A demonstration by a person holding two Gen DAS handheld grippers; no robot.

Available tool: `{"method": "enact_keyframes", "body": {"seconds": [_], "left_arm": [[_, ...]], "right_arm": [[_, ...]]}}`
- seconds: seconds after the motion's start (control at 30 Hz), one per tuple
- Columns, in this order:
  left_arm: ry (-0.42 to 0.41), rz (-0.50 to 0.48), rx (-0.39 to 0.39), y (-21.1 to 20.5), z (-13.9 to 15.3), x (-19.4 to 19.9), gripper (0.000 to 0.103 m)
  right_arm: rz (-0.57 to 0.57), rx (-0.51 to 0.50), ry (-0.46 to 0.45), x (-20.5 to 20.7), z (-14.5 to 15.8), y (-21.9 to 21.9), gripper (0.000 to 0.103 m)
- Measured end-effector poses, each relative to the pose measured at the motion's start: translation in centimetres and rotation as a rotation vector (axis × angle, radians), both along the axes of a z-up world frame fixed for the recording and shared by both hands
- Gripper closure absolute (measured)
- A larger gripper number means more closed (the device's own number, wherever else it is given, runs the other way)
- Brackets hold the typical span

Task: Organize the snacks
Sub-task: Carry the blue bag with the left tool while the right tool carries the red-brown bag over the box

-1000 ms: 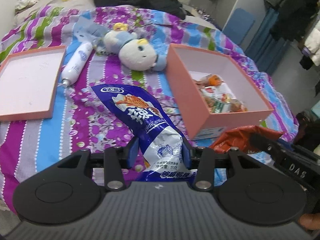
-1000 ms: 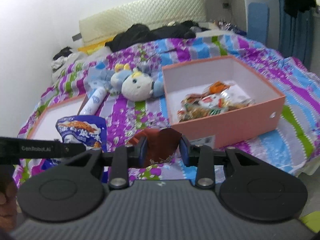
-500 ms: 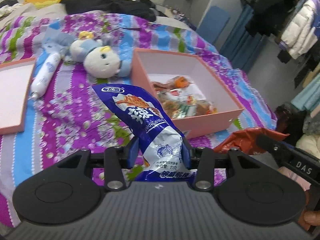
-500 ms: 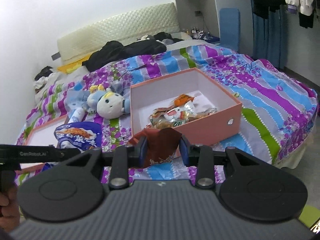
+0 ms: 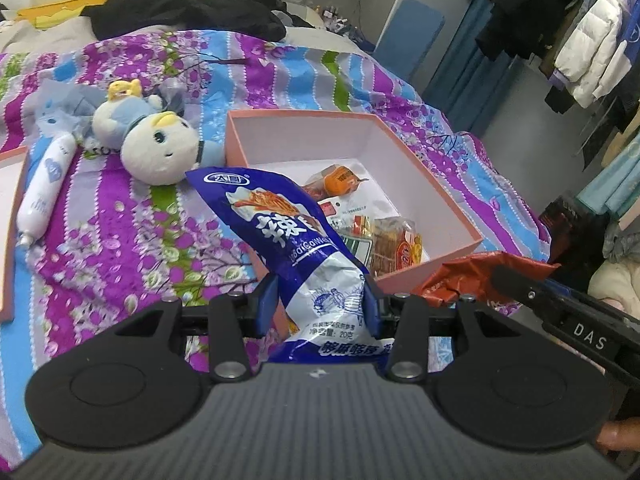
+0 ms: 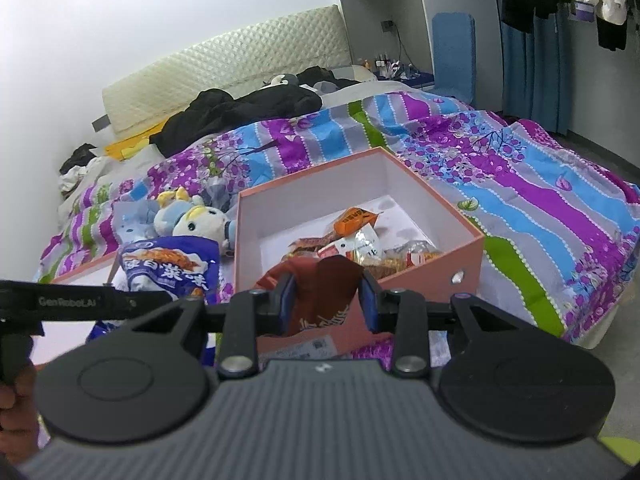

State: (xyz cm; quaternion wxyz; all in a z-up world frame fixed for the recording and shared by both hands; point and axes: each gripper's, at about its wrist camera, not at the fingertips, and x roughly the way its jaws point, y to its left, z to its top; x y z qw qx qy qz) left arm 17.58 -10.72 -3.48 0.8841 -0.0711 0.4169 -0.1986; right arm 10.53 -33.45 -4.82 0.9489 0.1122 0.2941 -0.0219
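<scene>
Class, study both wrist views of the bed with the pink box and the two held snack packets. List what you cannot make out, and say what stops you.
- Blue packet, left wrist view: its bottom end is hidden behind the left hand-held gripper.
- Red packet, right wrist view: its lower part sits behind the right hand-held gripper; the print is too dark to read.
- Pink box: the blue packet covers its near left corner.
- Lid: cut off by the left edge.

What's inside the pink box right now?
Inside the pink box: a loose pile of snack packets, an orange packet on top, and a clear cracker pack. Far floor bare. The held blue bag and red bag cover the near corner.
</scene>
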Motion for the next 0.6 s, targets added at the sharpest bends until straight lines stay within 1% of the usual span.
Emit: {"method": "enact_keyframes", "body": {"seconds": [0.17, 0.3, 0.43, 0.6], "left_arm": [[0.001, -0.019, -0.007, -1.1, -0.6, 4.3, 0.054], [-0.007, -0.021, -0.007, -2.0, -1.3, 7.9, 0.054], [-0.002, -0.031, 0.010, -2.8, -2.3, 11.4, 0.054], [0.019, -0.035, 0.036, -3.7, -4.0, 15.0, 0.054]], "right_arm": [[0.017, -0.021, -0.011, 3.4, 0.0, -0.7, 0.066], [0.017, -0.030, -0.004, 6.3, -0.6, -1.2, 0.066], [0.007, -0.021, 0.014, 9.2, -1.9, -1.6, 0.066], [-0.004, -0.008, 0.054, 12.8, -4.3, -2.5, 0.065]]}}
